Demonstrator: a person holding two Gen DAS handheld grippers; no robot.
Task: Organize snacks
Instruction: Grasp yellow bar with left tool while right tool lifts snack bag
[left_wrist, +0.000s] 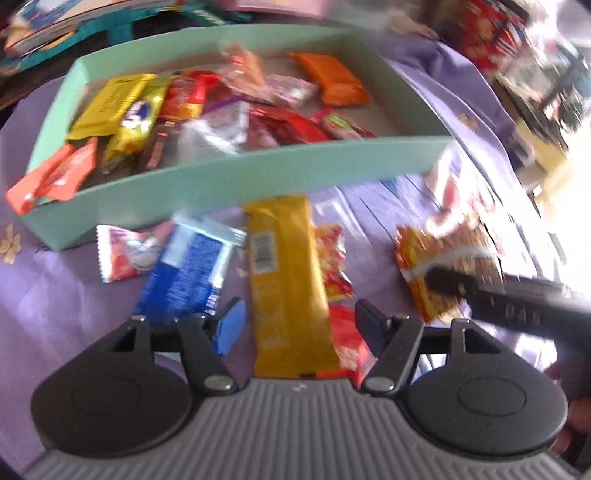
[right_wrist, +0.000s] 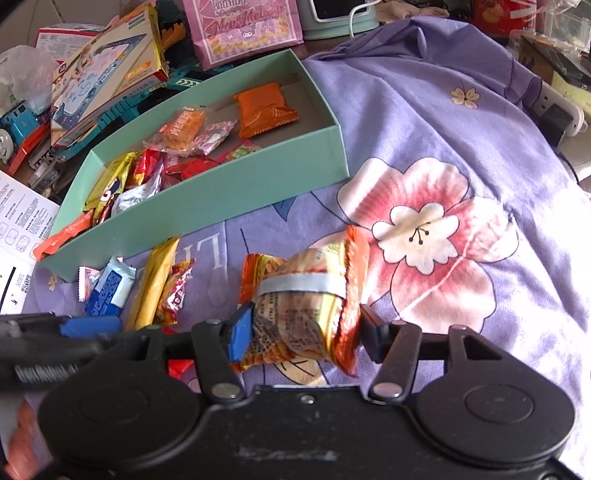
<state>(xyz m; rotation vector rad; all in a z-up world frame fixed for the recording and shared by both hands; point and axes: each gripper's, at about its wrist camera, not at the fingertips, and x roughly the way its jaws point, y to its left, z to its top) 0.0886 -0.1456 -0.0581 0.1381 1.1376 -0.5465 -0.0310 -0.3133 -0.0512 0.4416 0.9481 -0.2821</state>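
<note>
In the left wrist view, the mint-green box (left_wrist: 236, 173) is seen across the upper half of the frame, already well filled with wrapped snacks, among them an orange packet (left_wrist: 328, 77) at its upper right. On the purple floral cloth (left_wrist: 55, 295) below it several snacks are left: a long yellow bar (left_wrist: 288, 280) at centre, a blue-and-white packet (left_wrist: 184, 273) and a pink packet (left_wrist: 122, 254) to its left. The left gripper (left_wrist: 297, 325) is held with jaws apart around the bar's lower end, not pressing it. In the right wrist view, the right gripper (right_wrist: 301, 332) at lower centre is clamped on a crumpled orange-yellow snack packet (right_wrist: 306, 295), judged next for the box (right_wrist: 229, 195) at upper left. The sorting appears more than half done.
</note>
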